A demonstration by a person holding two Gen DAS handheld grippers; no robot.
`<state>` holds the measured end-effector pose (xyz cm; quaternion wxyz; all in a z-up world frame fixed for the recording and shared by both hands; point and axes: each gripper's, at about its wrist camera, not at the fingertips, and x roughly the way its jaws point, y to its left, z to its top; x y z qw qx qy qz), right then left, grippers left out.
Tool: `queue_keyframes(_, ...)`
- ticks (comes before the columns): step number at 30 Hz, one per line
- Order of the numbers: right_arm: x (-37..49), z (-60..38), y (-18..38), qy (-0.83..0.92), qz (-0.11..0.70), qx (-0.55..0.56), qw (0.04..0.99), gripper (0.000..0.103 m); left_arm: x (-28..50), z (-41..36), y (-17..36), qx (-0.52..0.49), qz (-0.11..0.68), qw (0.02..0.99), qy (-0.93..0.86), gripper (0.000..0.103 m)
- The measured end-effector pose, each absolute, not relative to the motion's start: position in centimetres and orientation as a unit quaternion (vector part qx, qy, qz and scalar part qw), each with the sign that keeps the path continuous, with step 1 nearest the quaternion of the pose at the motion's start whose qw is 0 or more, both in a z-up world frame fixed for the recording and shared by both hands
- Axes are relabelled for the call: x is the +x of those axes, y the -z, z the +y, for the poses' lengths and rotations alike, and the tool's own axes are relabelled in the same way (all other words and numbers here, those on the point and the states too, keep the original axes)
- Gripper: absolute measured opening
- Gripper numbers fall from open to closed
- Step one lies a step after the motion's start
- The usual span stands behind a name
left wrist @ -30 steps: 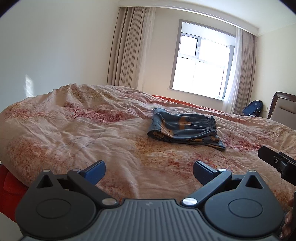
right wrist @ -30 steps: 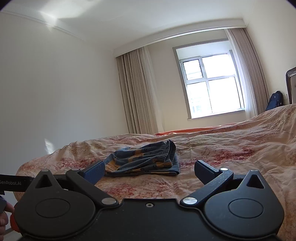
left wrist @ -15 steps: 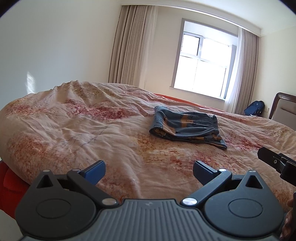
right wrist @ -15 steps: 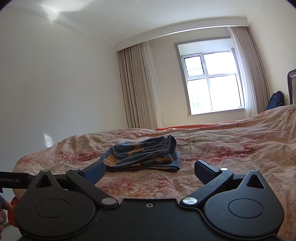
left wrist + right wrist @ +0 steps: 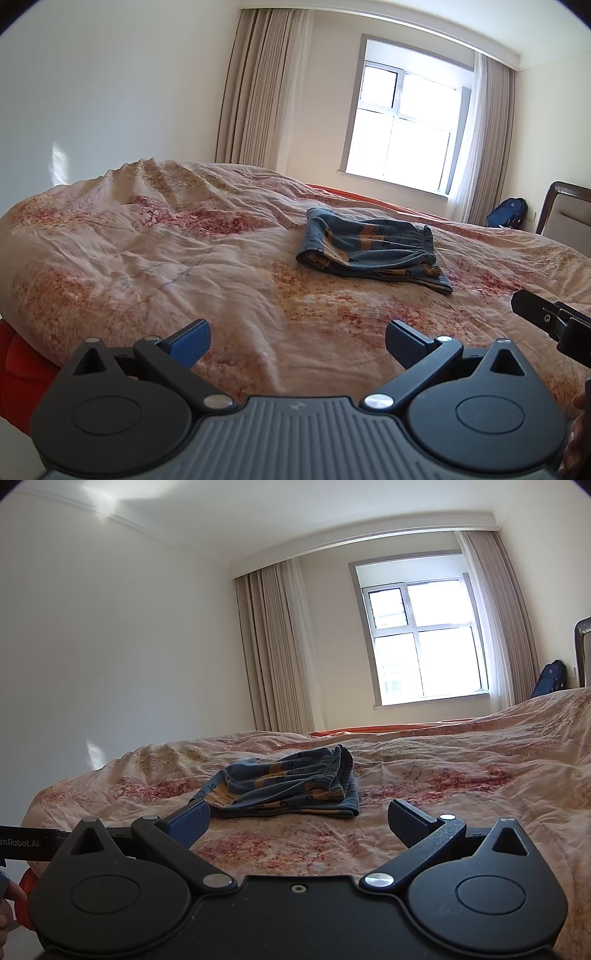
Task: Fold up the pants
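Note:
The pants [image 5: 373, 251] are blue with orange prints and lie folded into a small stack on the bed, waistband to the right in the left wrist view. In the right wrist view the pants [image 5: 288, 788] lie just beyond the fingertips. My left gripper [image 5: 297, 341] is open and empty, well short of the stack. Open and empty too, my right gripper [image 5: 297, 821] stands low over the quilt near the stack's front edge. Part of the right gripper's body [image 5: 550, 319] shows at the right edge of the left wrist view.
A rumpled pink floral quilt [image 5: 155, 258] covers the bed. A red cushion [image 5: 18, 354] sits below its near-left edge. Behind are a window [image 5: 402, 133], curtains, a headboard [image 5: 565, 214] and a blue backpack [image 5: 506, 218] at the right.
Both grippers stay open. The right wrist view has tilted down slightly, with the pants now nearer its fingertips. The left view has barely shifted.

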<state>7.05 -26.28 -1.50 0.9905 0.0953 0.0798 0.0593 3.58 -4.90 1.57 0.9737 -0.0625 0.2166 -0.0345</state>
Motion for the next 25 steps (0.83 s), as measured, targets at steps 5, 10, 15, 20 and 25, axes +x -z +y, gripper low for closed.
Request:
queue_keyframes(5, 7.05, -26.29, 1.52, -0.059, 0.08, 0.095, 0.99, 0.103, 3.52, -4.94, -1.55, -0.062, 0.216, 0.974, 0.034, 0.103)
queue_keyframes(10, 7.07, -26.29, 1.53, -0.059, 0.081, 0.095, 0.99, 0.103, 3.51, -5.01, -1.59, -0.06, 0.219, 0.974, 0.027, 0.103)
queue_keyframes(15, 7.08, -26.28, 1.51, -0.059, 0.081, 0.095, 0.99, 0.103, 3.35, -5.29, -1.72, -0.044, 0.213, 0.976, 0.007, 0.103)
queue_keyframes(20, 7.08, -26.27, 1.51, -0.059, 0.081, 0.095, 0.99, 0.103, 3.31, -5.11, -1.7, -0.05, 0.213, 0.976, 0.012, 0.103)
queue_keyframes(25, 7.12, -26.26, 1.55, -0.06, 0.082, 0.095, 0.99, 0.103, 3.49, -5.08, -1.36, -0.052, 0.222, 0.974, 0.012, 0.103)
